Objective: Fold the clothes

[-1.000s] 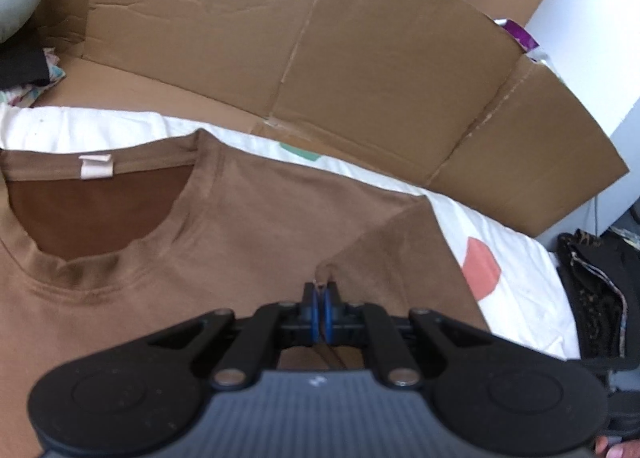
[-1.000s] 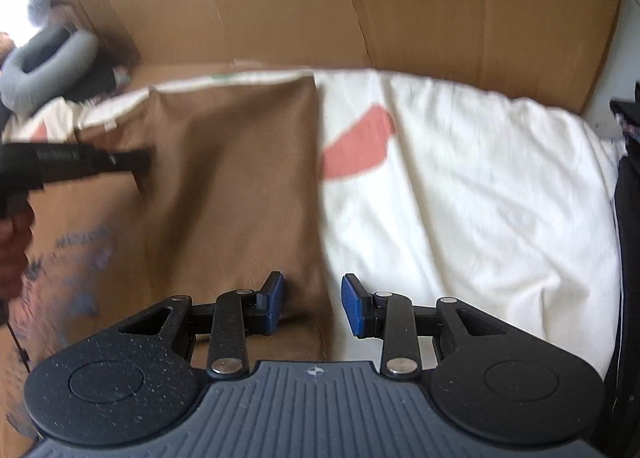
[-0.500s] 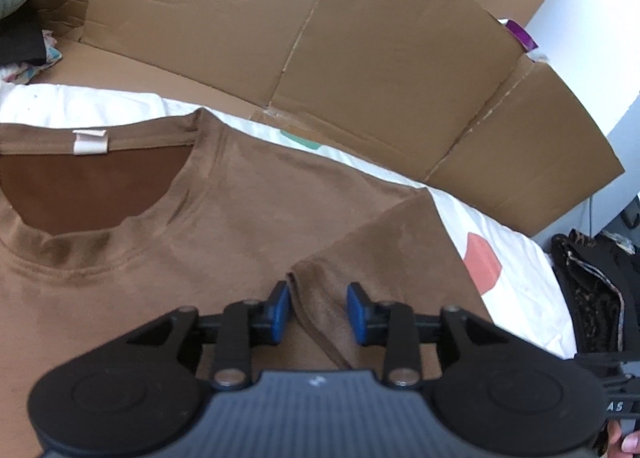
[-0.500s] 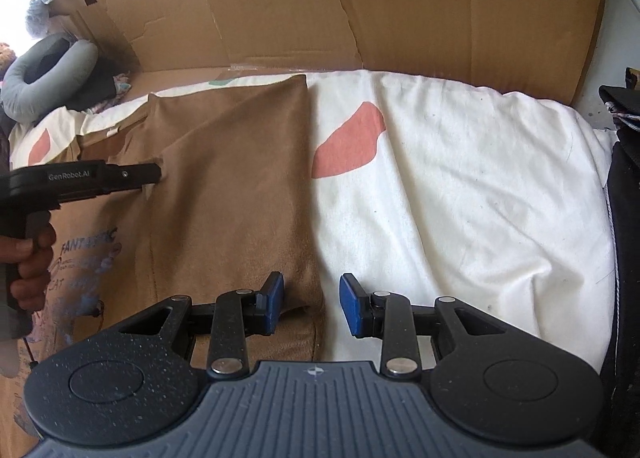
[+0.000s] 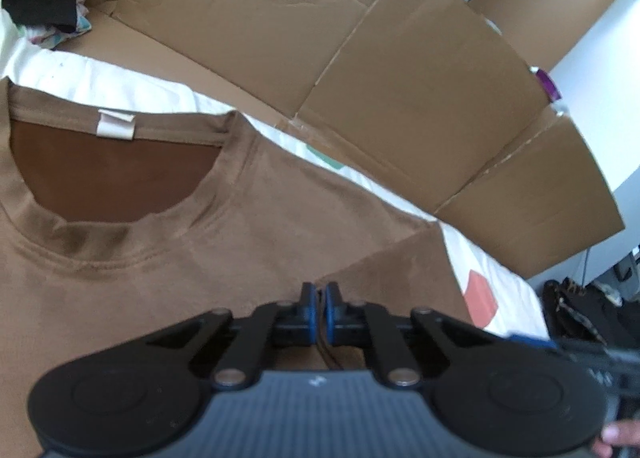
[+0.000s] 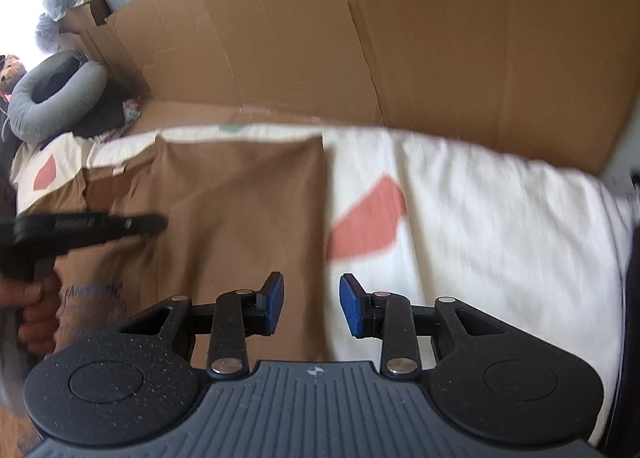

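Observation:
A brown T-shirt (image 5: 260, 225) lies flat on the white sheet, its collar and white neck label (image 5: 115, 125) at the upper left. Its right side is folded inward, giving a straight edge (image 6: 320, 197) in the right wrist view. My left gripper (image 5: 320, 298) is shut on the edge of the folded sleeve, and a thin strip of brown cloth shows between its blue pads. From the right wrist view, that left gripper (image 6: 156, 223) reaches in from the left, held by a hand (image 6: 36, 310). My right gripper (image 6: 312, 298) hovers open over the shirt's folded right edge, nothing pinched.
A cardboard wall (image 5: 400, 77) runs behind the bed. The white sheet (image 6: 500, 225) with a coral patch (image 6: 368, 221) stretches to the right of the shirt. A grey neck pillow (image 6: 52, 93) lies at the far left, a dark bag (image 5: 580, 306) at the right.
My left gripper's jaws opened off the sleeve fold and have shut on its edge again. My right gripper has drawn back and lifted a little, so the view is blurred.

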### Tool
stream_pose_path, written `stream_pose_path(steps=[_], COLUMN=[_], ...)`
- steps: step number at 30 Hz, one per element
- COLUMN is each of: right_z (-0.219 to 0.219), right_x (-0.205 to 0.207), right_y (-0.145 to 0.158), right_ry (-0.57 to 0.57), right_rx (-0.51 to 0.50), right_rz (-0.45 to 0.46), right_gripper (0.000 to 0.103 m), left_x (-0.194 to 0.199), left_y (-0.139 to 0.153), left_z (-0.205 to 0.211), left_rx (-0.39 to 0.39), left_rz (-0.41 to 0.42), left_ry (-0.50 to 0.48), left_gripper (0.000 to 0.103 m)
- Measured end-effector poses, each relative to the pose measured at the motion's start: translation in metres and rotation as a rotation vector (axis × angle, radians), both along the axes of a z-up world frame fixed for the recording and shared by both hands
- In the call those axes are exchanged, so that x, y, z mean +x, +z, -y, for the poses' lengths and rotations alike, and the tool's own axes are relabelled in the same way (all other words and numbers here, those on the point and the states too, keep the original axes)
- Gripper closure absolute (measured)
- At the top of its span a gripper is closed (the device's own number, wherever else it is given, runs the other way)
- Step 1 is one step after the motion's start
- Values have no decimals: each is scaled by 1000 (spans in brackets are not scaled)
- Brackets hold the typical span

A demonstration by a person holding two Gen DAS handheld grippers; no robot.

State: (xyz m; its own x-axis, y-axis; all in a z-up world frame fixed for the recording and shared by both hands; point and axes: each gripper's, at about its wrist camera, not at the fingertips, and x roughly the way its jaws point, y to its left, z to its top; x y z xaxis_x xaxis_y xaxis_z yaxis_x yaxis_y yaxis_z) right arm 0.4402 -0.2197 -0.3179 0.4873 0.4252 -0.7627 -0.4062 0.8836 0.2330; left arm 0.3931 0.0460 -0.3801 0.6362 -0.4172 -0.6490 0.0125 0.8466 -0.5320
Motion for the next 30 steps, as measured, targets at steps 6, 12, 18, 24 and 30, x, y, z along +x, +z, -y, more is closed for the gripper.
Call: stream_pose_path(steps=[6,12,18,24,30], right_z=[-24,-50,-66,-76,-86], right_x=[40,68,89,97,101], right_y=[2,-2,-14,-24,-26], right_ry=[4,17,27,72,74], right_rx=[5,-37,-83,-108,-170], right_rz=[35,58,45,32,66], right_gripper=[65,65,65,70,82], left_x=[-6,-14,-17,-16,-12], left_y=[12,14,18,20,23], left_z=[-5,-8,-12,-16,-14], left_rx=[-20,-39,-36,-18,9], left_rz=[12,12,10,5,14], left_ry=[-7,-2,-6,-13,-7], left_gripper=[99,100,100,100,101])
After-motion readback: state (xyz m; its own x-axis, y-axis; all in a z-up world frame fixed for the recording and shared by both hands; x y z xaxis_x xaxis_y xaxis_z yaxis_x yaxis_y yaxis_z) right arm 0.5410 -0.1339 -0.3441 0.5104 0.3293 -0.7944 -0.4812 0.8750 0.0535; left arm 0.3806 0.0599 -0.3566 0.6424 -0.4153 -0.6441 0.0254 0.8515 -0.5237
